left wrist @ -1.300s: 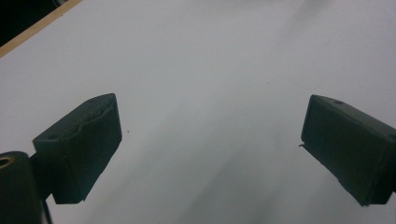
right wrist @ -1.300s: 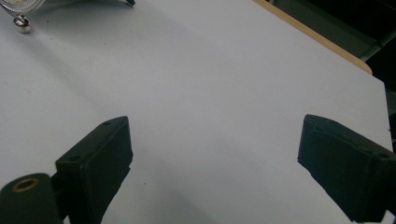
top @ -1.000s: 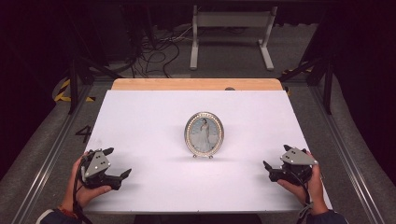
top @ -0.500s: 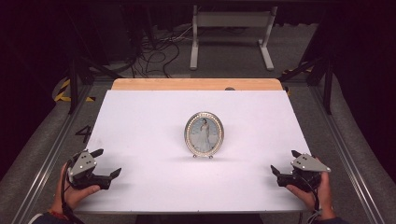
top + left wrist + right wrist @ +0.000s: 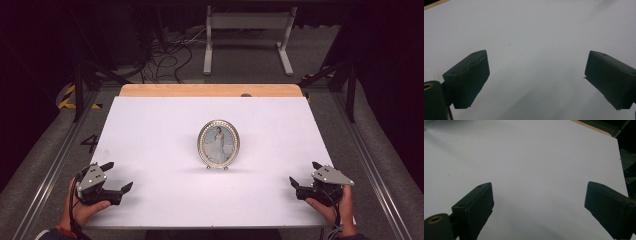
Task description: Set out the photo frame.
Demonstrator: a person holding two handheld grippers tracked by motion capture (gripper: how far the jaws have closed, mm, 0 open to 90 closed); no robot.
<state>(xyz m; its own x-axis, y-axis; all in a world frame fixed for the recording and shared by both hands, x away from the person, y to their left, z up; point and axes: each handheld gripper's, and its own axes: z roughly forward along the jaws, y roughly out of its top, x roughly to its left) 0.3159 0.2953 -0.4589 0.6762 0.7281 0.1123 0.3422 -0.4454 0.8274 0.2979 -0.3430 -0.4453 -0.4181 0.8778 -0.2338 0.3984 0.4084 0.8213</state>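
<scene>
two tongs sit low at the near corners of the white tabletop [image 5: 165, 130] in the high view, each held in a hand. the left tongs [image 5: 117, 176] are by the near left edge, jaws spread wide and aimed toward the middle. the right tongs [image 5: 303, 174] are by the near right edge, jaws also spread wide, aimed inward. between them, well apart from both, an oval frame [image 5: 218, 143] stands upright near the centre of the tabletop on small feet, with a picture of a figure in pale dress facing the near side. a strip of bare wood [image 5: 210, 90] runs along the far edge of the tabletop, and beyond it cables [image 5: 165, 52] lie on the floor beside a white stand [image 5: 247, 30].

in the left gripper view, the left tongs [image 5: 536, 75] show two black jaws far apart with nothing between them, just plain white tabletop [image 5: 536, 30] under them. a sliver of wood shows at the top left corner.

in the right gripper view, the right tongs [image 5: 537, 200] likewise stand wide with nothing gripped, over bare white tabletop [image 5: 536, 152]. the tabletop's edge and the wood strip [image 5: 594, 126] run across the upper right.
</scene>
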